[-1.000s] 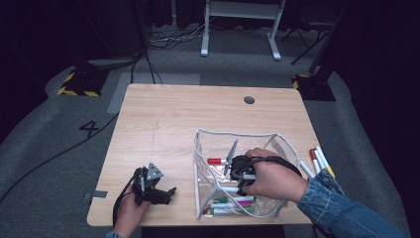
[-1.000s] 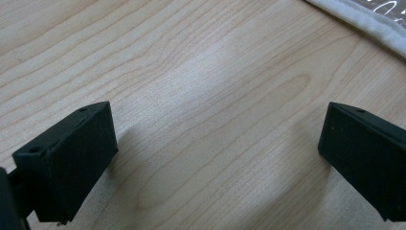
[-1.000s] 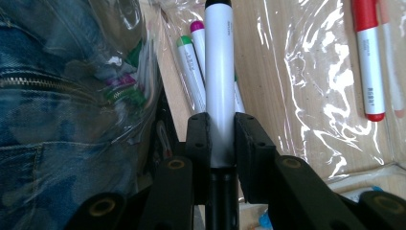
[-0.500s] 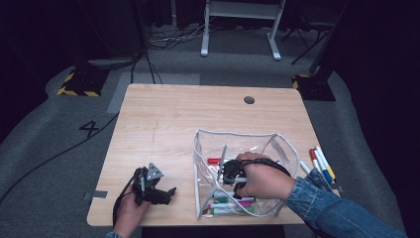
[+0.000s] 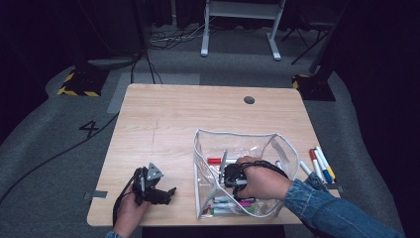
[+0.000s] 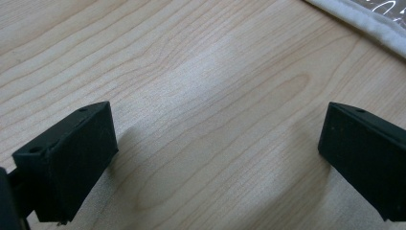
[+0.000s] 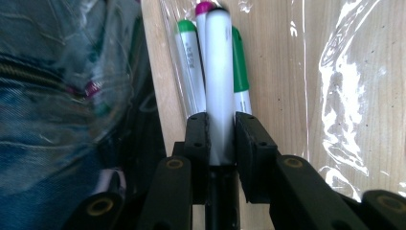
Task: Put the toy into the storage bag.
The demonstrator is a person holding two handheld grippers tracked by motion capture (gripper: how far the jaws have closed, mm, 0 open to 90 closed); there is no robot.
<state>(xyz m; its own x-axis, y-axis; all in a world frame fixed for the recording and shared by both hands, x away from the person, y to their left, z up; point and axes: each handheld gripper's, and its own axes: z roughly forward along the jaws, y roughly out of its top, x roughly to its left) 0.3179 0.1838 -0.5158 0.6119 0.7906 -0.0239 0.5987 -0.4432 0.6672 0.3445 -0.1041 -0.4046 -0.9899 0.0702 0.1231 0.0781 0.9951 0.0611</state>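
Marker (image 7: 219,72) gripped lengthwise in right claw (image 7: 220,139), pointing away, left claw (image 6: 215,158) open.

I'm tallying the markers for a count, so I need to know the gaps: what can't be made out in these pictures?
- High view: markers in the clear pouch partly covered by the right hand; too small to count.
- Right gripper view: the white marker in the right hand-held gripper hides the markers behind; its cap colour is unclear.
- Left gripper view: the pouch is cut off by the top edge.

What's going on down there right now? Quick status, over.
Right claw inside clear pouch, white marker between its jaws. Left claw open, idle on table. Nothing blocking.
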